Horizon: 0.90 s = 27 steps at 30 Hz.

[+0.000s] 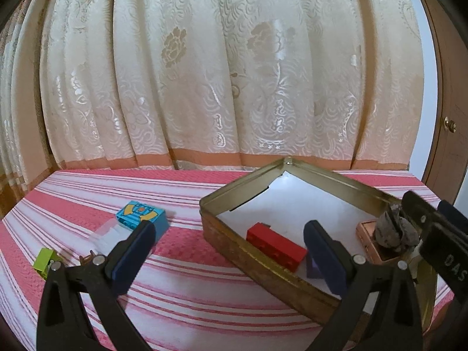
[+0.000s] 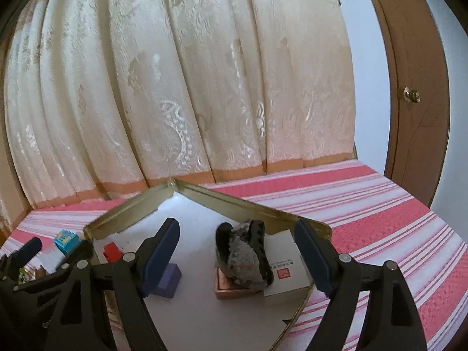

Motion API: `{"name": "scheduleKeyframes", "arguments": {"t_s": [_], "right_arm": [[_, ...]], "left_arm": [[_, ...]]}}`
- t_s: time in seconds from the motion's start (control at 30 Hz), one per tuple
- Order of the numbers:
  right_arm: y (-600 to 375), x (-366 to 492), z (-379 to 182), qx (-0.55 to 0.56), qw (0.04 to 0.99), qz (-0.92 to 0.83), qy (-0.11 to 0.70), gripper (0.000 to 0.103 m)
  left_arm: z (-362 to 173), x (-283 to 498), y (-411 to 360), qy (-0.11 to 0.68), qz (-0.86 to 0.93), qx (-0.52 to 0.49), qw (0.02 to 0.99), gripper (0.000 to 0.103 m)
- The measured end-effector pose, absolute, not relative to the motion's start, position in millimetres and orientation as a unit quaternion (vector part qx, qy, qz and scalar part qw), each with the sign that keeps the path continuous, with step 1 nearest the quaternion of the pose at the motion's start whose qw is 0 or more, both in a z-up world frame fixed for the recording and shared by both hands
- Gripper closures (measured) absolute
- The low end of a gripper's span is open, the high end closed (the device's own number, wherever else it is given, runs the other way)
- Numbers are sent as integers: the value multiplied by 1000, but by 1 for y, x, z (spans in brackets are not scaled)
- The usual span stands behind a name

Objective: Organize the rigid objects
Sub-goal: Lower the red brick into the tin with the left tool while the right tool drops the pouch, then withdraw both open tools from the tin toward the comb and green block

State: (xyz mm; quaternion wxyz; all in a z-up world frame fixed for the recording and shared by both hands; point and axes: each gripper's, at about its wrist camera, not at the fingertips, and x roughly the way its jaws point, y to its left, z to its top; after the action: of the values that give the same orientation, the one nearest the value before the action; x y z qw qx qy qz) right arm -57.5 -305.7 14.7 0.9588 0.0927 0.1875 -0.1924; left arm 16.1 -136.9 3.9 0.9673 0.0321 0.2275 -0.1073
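Surface: a bed [image 1: 181, 278] under a pink-and-white striped cover, a cream curtain [image 1: 204, 73] hanging behind it.
Container: an open gold tin [image 1: 222, 242] with a white floor, sitting on the cover.
Already in the tin: a red brick [image 1: 275, 245], a purple block [image 2: 169, 280], a white box [image 2: 288, 266], and a copper-coloured box [image 2: 231, 288] with a grey rock [image 2: 244, 256] resting on top of it.
Still outside, left of the tin: a blue printed brick [image 1: 140, 216], a clear plastic piece [image 1: 106, 235] just beside it, and a green brick [image 1: 44, 259] near the left edge.
Left tool [image 1: 231, 251]: released, jaws wide with nothing between them, aimed between the blue printed brick and the tin's near wall.
Right tool [image 2: 237, 251]: released too, jaws wide; the rock stands between the fingers in view, but the pads do not press on it.
Stage (my reading): rock set down, the loose bricks likely next.
Risk, rock: it sits high on a small box and looks top-heavy; a brush from a right finger could tip it.
Risk, tin: the left tool's right finger hangs close to the rim, so a careless swing could nudge the tin across the cover.
Risk, clear piece: it touches or nearly touches the blue brick (hard to tell which) and could be dragged along.
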Motion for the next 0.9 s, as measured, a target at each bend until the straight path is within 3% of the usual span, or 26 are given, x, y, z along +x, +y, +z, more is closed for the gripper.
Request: {"name": "scheduleKeyframes", "arguments": {"t_s": [0.43,0.9], "right_arm": [[-273,-70,19,47,966,-211,138,20],[-266,-75,13,112,956,-212,167,20]], "left_arm": [[4,13,-118,229,-108,28,967,1],[5,14,-70,221,-104,27,969,1]]}}
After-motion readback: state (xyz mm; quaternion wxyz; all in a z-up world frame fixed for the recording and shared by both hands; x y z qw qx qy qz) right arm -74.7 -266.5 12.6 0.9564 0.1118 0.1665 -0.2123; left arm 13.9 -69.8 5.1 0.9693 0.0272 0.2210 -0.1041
